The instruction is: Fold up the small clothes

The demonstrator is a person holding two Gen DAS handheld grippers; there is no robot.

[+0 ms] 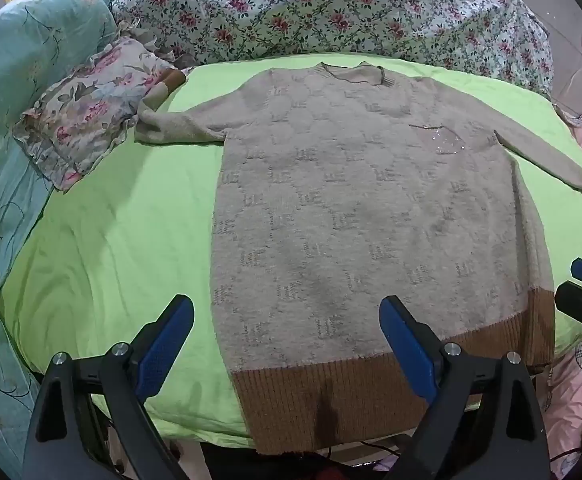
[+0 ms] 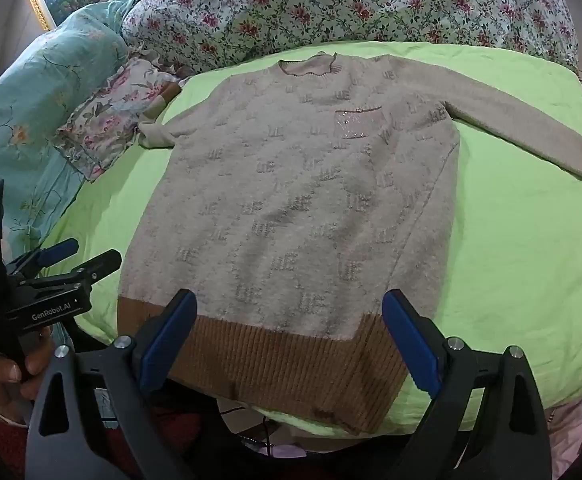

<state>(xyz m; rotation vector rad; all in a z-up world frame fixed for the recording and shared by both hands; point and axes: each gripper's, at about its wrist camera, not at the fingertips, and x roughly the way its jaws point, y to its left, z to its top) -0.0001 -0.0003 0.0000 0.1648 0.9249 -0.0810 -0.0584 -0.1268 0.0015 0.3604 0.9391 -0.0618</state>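
- Sweater [image 1: 351, 208] lies flat on the green sheet [image 1: 111, 248] (hem nearest).
- Left tool [image 1: 287, 340] and right tool [image 2: 289, 336] hover over the hem, both wide, holding nothing.

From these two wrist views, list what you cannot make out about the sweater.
- Sweater, end of one sleeve: cut off by the right wrist view's right edge.
- Other sleeve's cuff: lies bent up against the floral pillow, partly hidden.
- Brown hem: its near edge hangs over the green sheet, behind the left hand-held gripper.
- Back side: not visible.
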